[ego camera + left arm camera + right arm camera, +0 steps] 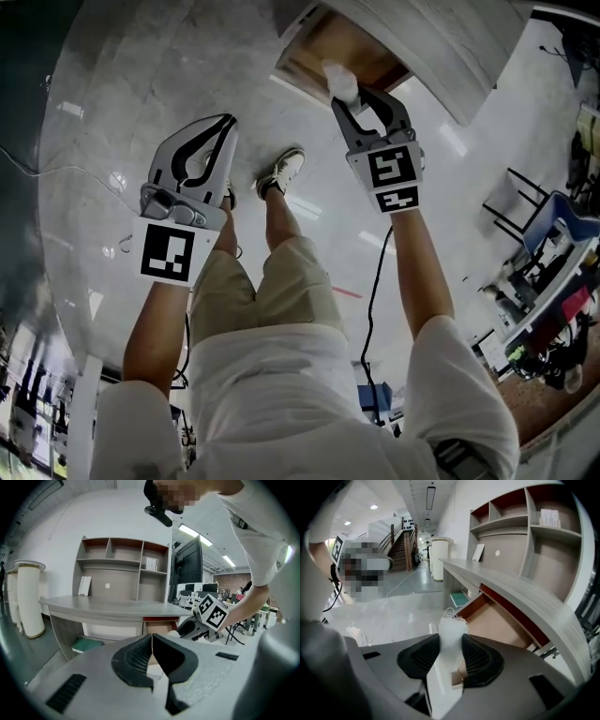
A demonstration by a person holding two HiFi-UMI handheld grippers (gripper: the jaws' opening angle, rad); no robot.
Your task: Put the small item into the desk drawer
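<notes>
Closest in, the left gripper has its ribbed black jaws pressed together with nothing between them. The right gripper clamps the small white item, which looks soft, with frayed threads on top and its lower part hidden between the pads. Beyond, at the head view's upper centre, the open brown drawer is partly cut off by the grey desk.

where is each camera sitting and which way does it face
Head view: on the person's head, looking steeply down; shows forearms, legs, a shoe, left gripper and right gripper by the open drawer.
Left gripper view: on the left gripper, facing the desk; own jaws together, the person's arm at right.
Right gripper view: on the right gripper, angled toward the drawer; jaws clamp the small white item.
Shared: both gripper views show the desk and open drawer.
</notes>
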